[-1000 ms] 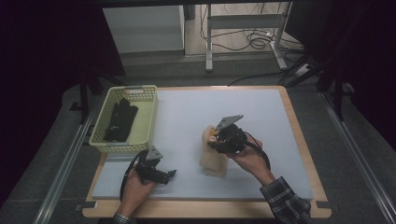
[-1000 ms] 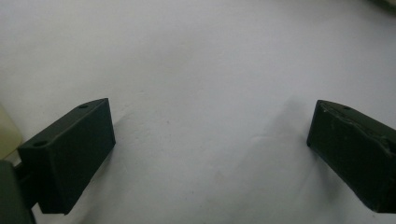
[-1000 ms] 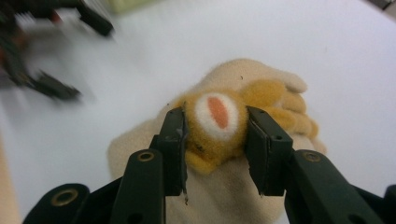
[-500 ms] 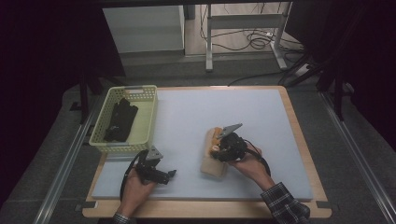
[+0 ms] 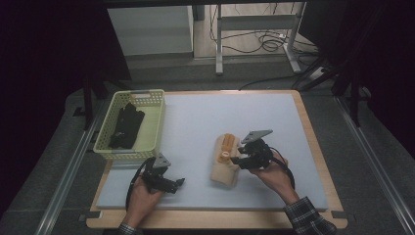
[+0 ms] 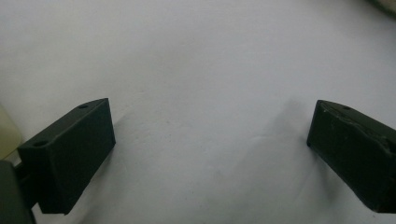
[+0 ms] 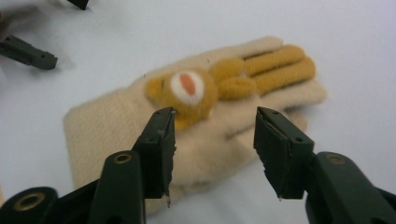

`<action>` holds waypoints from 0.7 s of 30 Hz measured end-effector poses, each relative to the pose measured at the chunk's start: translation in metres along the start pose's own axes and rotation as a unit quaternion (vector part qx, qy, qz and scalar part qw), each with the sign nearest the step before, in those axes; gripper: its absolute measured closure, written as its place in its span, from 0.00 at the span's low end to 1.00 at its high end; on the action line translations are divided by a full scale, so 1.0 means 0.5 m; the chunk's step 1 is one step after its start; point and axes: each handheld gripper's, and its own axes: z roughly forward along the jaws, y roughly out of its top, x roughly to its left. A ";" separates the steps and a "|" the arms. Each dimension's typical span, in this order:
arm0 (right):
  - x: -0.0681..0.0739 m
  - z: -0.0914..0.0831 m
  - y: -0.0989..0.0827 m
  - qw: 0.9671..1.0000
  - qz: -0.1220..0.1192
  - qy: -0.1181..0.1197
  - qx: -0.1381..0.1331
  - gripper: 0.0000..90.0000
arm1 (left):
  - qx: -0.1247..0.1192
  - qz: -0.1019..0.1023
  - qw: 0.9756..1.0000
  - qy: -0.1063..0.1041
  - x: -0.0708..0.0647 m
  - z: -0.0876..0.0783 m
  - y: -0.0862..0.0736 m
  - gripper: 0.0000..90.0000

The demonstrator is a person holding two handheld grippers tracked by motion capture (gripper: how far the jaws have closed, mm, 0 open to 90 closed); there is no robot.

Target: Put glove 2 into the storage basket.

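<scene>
A beige knitted glove (image 5: 224,165) with an orange bear face and orange fingers lies flat on the white mat (image 5: 205,117). In the right gripper view the glove (image 7: 116,135) spreads out below the jaws. My right gripper (image 5: 235,159) hovers at the glove's right edge. Its jaws have just been opening, and the right gripper (image 7: 215,114) now stands open astride the glove's side without pressing it. My left gripper (image 5: 180,182) rests low at the front left of the mat. It stands wide open over bare mat (image 6: 210,121).
A pale yellow basket (image 5: 128,152) with dark cloth items (image 5: 126,126) inside stands at the mat's left edge. The mat lies on a wooden board (image 5: 313,142). Table legs and cables are on the floor beyond the far edge.
The right gripper has moved toward the front with the glove and come lower. The glove now lies flat on the mat, and the jaws stand wider apart. The left gripper has stayed put.
</scene>
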 end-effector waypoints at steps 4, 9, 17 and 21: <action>0.004 -0.010 -0.022 1.000 0.011 0.010 -0.008 0.68 | 0.001 -0.001 1.000 0.000 0.000 0.000 0.000 0.01; 0.018 -0.009 -0.041 0.999 0.016 0.020 -0.019 0.66 | 0.001 -0.001 1.000 0.000 0.000 0.000 0.000 0.01; 0.027 0.048 -0.002 0.999 0.024 0.016 -0.040 0.45 | 0.001 0.001 1.000 0.000 0.000 0.000 0.000 0.01; 0.038 0.078 0.009 1.000 -0.001 -0.011 -0.022 0.64 | 0.001 0.002 1.000 0.000 0.000 0.000 0.000 0.01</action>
